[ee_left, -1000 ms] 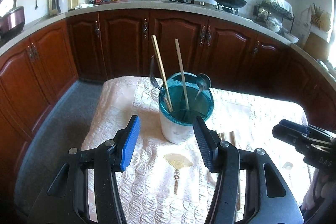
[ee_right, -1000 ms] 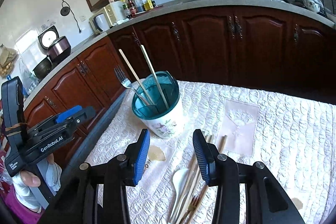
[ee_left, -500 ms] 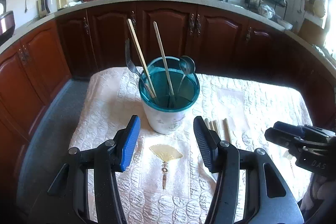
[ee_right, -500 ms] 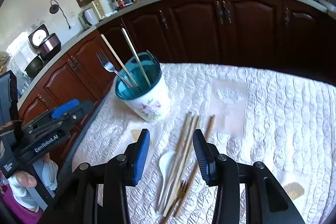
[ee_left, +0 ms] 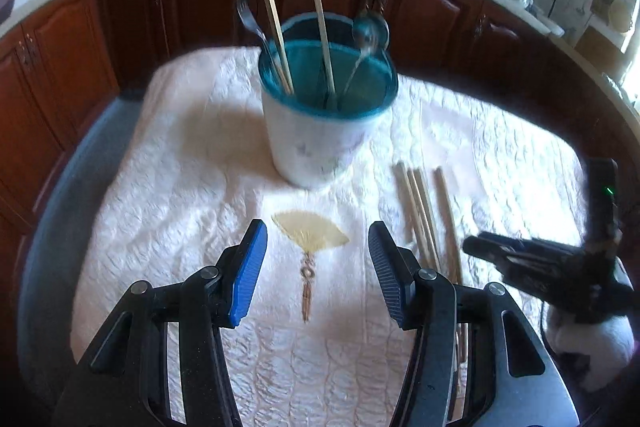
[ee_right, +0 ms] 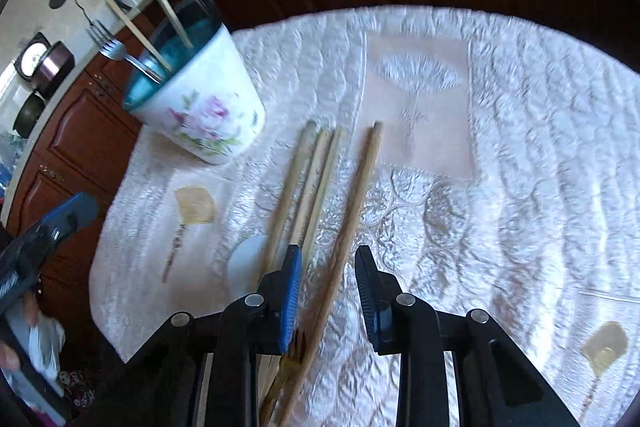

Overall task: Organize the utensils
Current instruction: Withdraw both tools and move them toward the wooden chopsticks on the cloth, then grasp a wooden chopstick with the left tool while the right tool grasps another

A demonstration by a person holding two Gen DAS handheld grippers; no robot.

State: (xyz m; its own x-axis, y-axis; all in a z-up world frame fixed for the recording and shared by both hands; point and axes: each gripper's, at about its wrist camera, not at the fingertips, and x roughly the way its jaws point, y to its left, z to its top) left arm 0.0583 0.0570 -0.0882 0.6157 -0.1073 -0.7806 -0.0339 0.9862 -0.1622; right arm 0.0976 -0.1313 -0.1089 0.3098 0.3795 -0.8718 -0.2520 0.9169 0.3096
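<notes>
A white flowered cup with a teal inside (ee_left: 320,147) (ee_right: 200,115) stands on the table. It holds two chopsticks (ee_left: 272,7), a metal fork (ee_left: 248,19) and a metal spoon (ee_left: 370,31). To its right, several loose chopsticks (ee_left: 420,211) lie on the cloth. My right gripper (ee_right: 328,253) is low over them, its jaws closing around the single brown chopstick (ee_right: 352,211), with gaps still showing on both sides. Three paler chopsticks (ee_right: 308,187), a white spoon (ee_right: 246,263) and a wooden fork (ee_right: 288,359) lie just to its left. My left gripper (ee_left: 317,231) hangs open and empty in front of the cup.
A white quilted cloth (ee_right: 540,147) covers the table, which drops off to a grey floor (ee_left: 52,227) on the left. Dark red cabinets (ee_left: 440,15) ring the room, with pots and a microwave on the counter. A person's hand (ee_right: 12,355) holds the left gripper.
Both grippers have sunk toward the table and tipped further down. The right gripper's jaws have narrowed and now straddle the brown chopstick. The cup and its utensils stayed put.
</notes>
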